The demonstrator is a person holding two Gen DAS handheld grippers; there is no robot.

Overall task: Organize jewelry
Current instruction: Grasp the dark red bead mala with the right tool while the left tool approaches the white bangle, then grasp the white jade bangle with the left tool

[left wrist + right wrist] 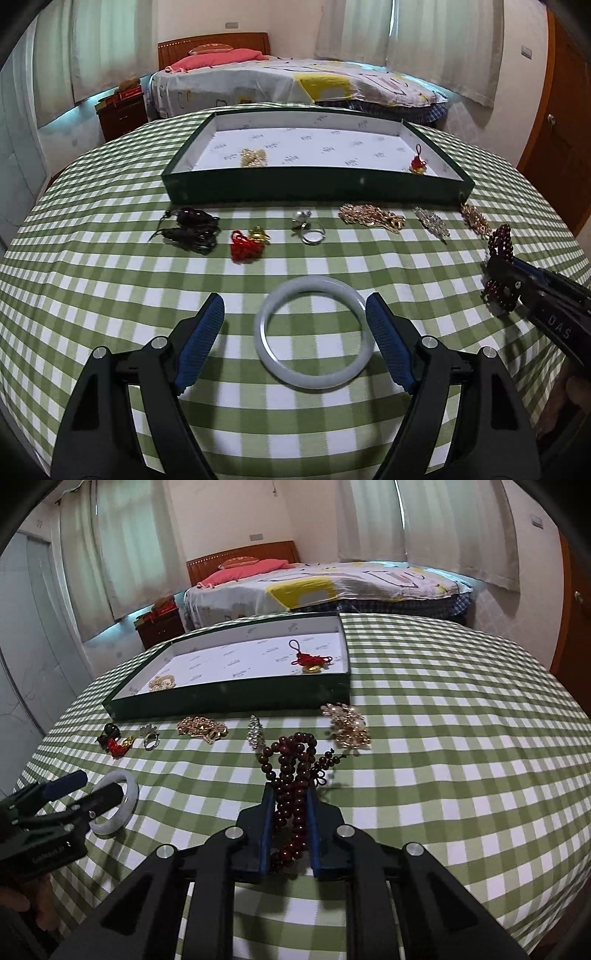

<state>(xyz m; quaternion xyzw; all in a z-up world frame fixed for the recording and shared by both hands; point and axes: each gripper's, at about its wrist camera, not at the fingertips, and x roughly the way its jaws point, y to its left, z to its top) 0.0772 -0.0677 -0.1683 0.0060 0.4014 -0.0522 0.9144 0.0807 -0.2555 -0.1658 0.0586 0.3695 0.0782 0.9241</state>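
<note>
Clamping the dark red bead strand [291, 805] on the tablecloth, the right gripper [290, 834] must carry it to the green tray [236, 698]; the left gripper [295, 339] stands wide, straddling the pale bangle [314, 332], ungripped.

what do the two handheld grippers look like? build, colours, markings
Both match: black angular linkage frames with silver round pivot pins and blue ribbed finger pads. The left gripper carries small white lettering on its body, unreadable here; the right gripper shows "DAS" on its side. No cables visible.
</note>
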